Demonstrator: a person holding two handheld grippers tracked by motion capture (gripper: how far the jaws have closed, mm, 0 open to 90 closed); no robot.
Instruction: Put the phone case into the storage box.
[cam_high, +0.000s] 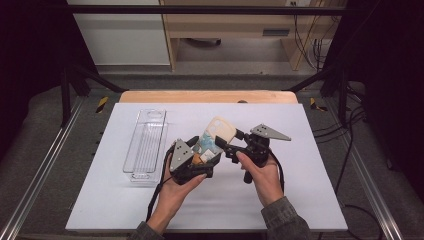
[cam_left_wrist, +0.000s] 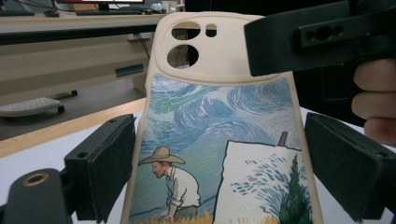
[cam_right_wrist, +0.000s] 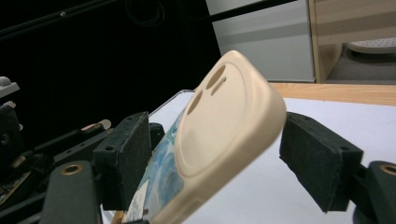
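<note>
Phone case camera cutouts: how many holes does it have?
3, all in the cream camera bump at the top of the phone case: two upper, one large round below. The right gripper may hide more.

High view: overhead, facing fwd/down on table (cam_high: 300, 200). 2 gripper views: close-up along own jaws. All 3 share phone case (cam_high: 218, 131) (cam_left_wrist: 219, 140) (cam_right_wrist: 219, 135).
</note>
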